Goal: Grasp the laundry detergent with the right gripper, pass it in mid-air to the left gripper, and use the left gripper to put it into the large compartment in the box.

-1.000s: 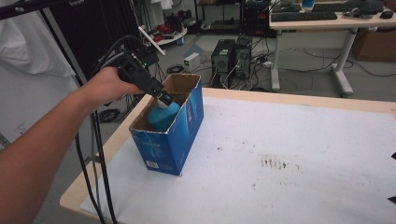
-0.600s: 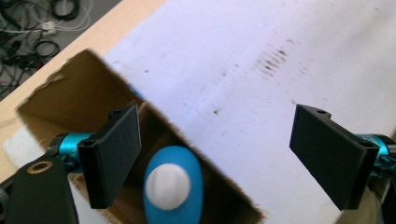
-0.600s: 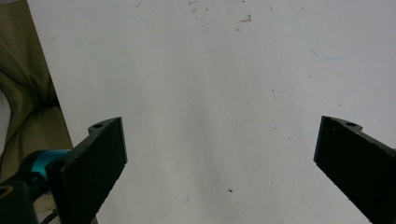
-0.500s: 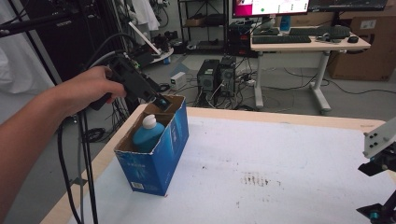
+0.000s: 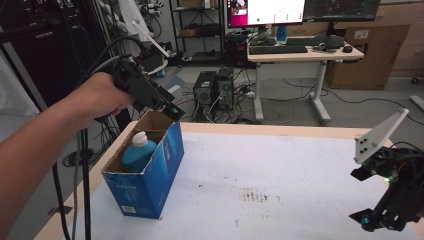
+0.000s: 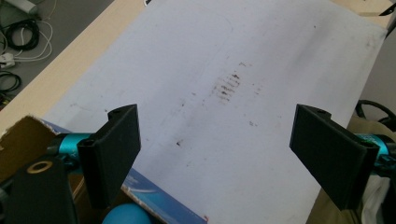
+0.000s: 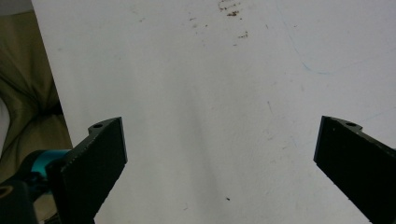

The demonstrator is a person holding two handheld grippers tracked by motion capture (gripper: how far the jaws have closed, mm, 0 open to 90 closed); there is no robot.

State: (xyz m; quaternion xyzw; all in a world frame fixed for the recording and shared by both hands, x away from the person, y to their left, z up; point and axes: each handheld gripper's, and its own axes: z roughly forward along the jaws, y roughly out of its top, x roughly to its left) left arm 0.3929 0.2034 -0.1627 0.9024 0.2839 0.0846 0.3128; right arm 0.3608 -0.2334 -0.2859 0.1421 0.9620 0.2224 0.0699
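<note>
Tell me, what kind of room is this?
Probably a lab or workshop office. Behind the white-topped table stand a desk with monitors and a keyboard, computer towers on the floor with loose cables, and a cardboard box.
</note>
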